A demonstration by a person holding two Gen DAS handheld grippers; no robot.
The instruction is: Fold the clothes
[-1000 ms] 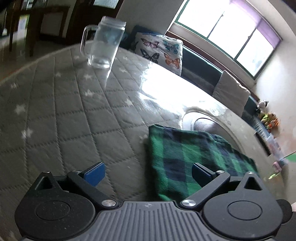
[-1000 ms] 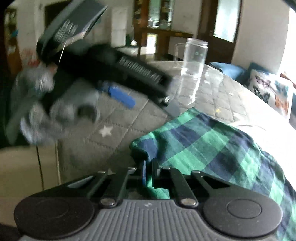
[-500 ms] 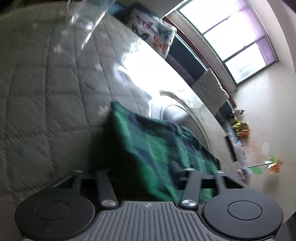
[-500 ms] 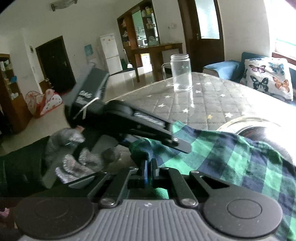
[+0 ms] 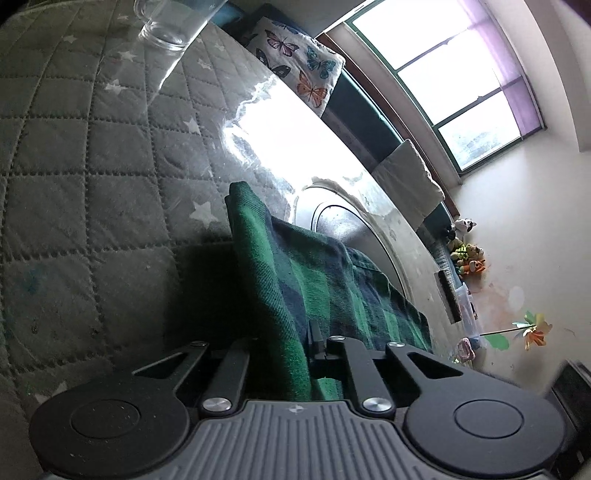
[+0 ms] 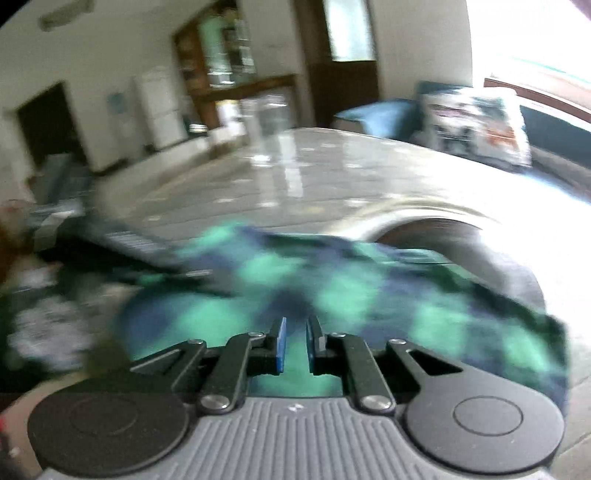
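Observation:
A green and navy plaid cloth (image 5: 295,280) lies folded on the quilted grey table cover (image 5: 92,184). My left gripper (image 5: 310,343) is shut on its near edge, and the fabric runs up between the fingers and hides the left one. The right wrist view is blurred by motion. In it the cloth (image 6: 332,288) spreads just beyond my right gripper (image 6: 295,343), whose blue pads (image 6: 280,343) stand a narrow gap apart with nothing pinched at the tips. The dark left gripper body (image 6: 122,243) reaches the cloth's left corner, with a gloved hand (image 6: 44,325) behind it.
A clear glass mug (image 5: 166,26) stands at the far side of the table. A round metal ring (image 5: 343,225) lies under the glossy cover beside the cloth. A butterfly cushion (image 5: 299,70) sits on the bench under the window.
My left gripper closed on the cloth's near edge after standing open over it. My right gripper's pads parted from a tight pinch on the corner, and that view swung quickly.

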